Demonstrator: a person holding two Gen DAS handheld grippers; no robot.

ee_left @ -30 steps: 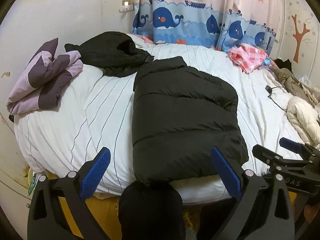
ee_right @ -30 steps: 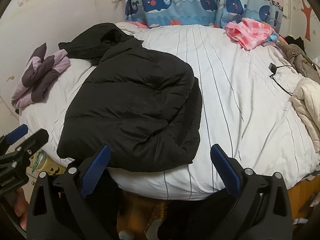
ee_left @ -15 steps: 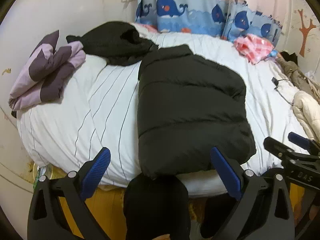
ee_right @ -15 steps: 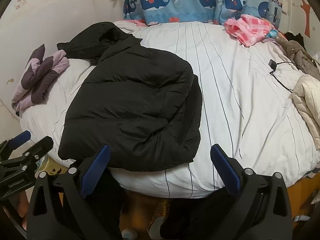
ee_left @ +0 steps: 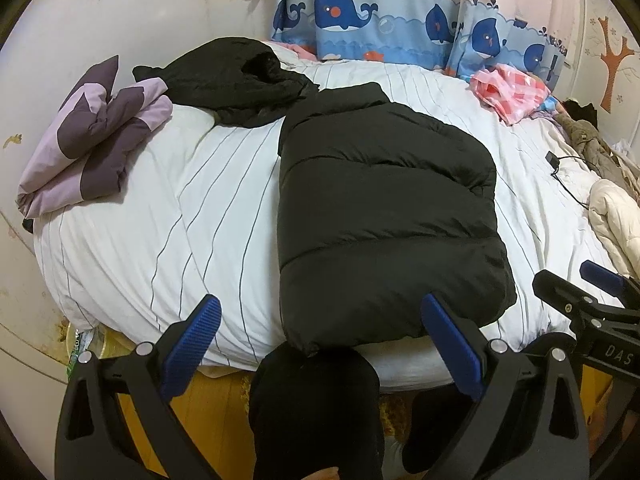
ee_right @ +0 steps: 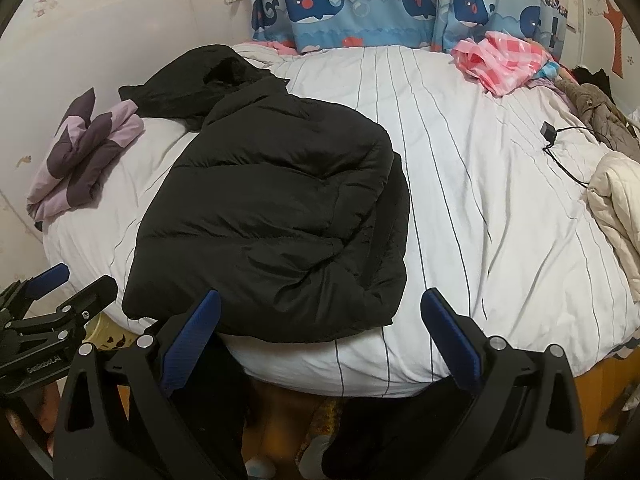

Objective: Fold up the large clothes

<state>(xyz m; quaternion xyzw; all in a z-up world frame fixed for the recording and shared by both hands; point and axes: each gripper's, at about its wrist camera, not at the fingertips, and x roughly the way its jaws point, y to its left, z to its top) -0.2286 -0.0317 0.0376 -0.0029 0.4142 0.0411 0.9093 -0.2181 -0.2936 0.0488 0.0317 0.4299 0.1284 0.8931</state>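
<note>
Your black quilted puffer jacket sits folded into a compact block at the near edge of the white striped bed, so this fold looks nearly done. Left tongs and right tongs both released, gripping nothing. Crumpled black garment at far left looks unfolded. Right view shows the jacket's loose right-side layers; left view hides them

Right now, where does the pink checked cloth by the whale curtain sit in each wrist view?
Left wrist view: pink checked cloth lies upper right, on the bed's far edge.
Right wrist view: it lies upper right too, nearer the top.
Shared landmark: the folded black puffer jacket.
</note>
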